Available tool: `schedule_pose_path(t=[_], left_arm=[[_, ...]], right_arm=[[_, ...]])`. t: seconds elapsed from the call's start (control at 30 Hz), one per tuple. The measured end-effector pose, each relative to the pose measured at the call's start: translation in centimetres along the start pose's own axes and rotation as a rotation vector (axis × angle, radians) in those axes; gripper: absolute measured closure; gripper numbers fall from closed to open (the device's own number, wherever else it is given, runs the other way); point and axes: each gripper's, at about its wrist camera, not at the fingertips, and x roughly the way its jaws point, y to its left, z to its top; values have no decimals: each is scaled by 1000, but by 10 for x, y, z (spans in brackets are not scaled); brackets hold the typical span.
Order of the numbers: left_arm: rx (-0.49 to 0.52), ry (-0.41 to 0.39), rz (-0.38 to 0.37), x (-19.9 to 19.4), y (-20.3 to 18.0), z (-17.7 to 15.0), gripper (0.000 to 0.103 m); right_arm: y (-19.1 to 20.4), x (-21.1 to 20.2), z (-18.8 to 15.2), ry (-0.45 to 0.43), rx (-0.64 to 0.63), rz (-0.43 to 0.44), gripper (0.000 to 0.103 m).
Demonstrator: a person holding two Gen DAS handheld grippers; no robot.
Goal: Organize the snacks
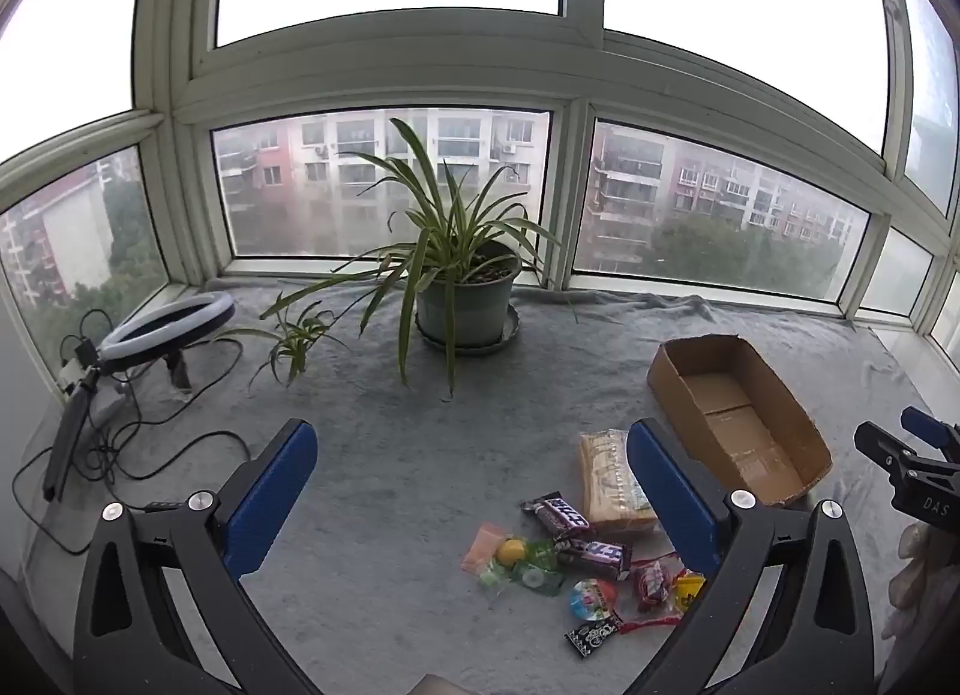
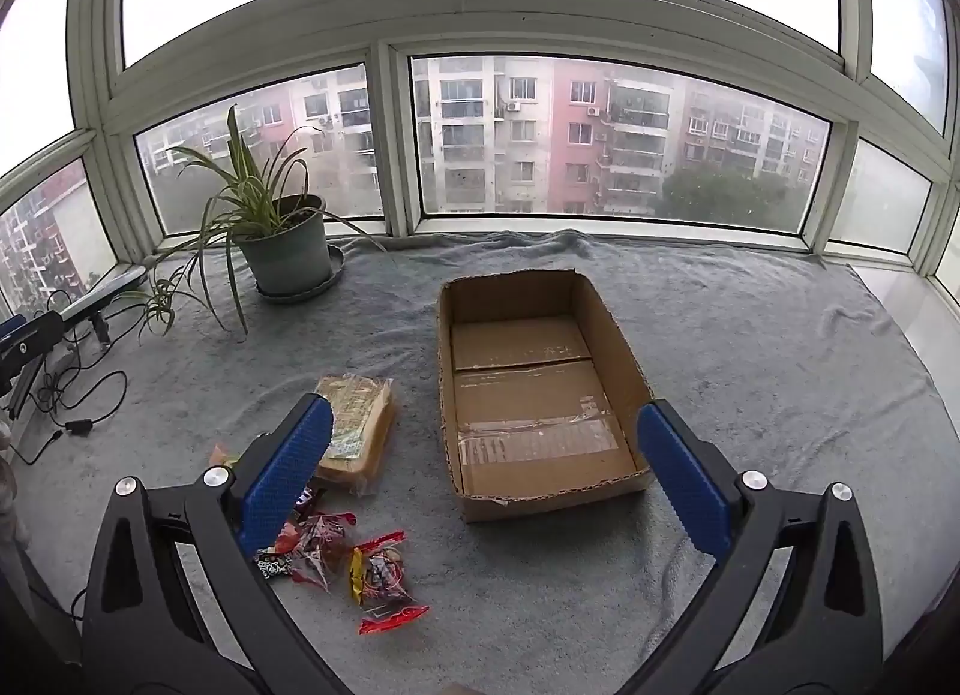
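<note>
Left wrist view, left gripper (image 1: pixel 471 476) spread wide and empty above the grey blanket (image 1: pixel 390 431), snack pile (image 1: pixel 576 551) beside its right finger, right wrist view, right gripper (image 2: pixel 486 449) wide, empty, over the cardboard box (image 2: pixel 618 347), snacks left of it.

R wrist view: left blue pad (image 2: pixel 288 473) covers part of the snack pile (image 2: pixel 336 545) & a corner of the bread pack (image 2: pixel 360 419); wrappers behind it can't be told apart. L wrist view: right pad (image 1: pixel 672 491) hides the bread pack's edge; the other gripper (image 1: pixel 912 467) is cut off at the frame's right side. Print on the small wrappers is too small to read.
</note>
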Motion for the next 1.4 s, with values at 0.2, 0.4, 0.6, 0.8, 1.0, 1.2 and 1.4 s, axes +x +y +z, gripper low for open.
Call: schedule_pose_path(t=[0.2, 0.4, 0.6, 0.8, 1.0, 1.2, 1.4], left_arm=[[-1, -1, -5, -2, -1, -1, 1], [-3, 8, -11, 0, -2, -2, 1], [14, 10, -23, 1, -7, -1, 1], [5, 13, -21, 1, -5, -3, 1], [0, 13, -18, 1, -2, -3, 1], [-1, 11, -19, 1, -2, -4, 1], [-5, 13, -20, 1, -1, -5, 1]], right_arm=[[1, 0, 1, -1, -2, -18, 0], [0, -2, 1, -12, 1, -33, 0], [-4, -2, 1, -10, 18, -46, 0], [-3, -2, 0, -12, 11, -47, 0], [2, -1, 2, -5, 0, -46, 0], [5, -2, 3, -6, -5, -45, 0], [6, -3, 3, -5, -6, -44, 0]])
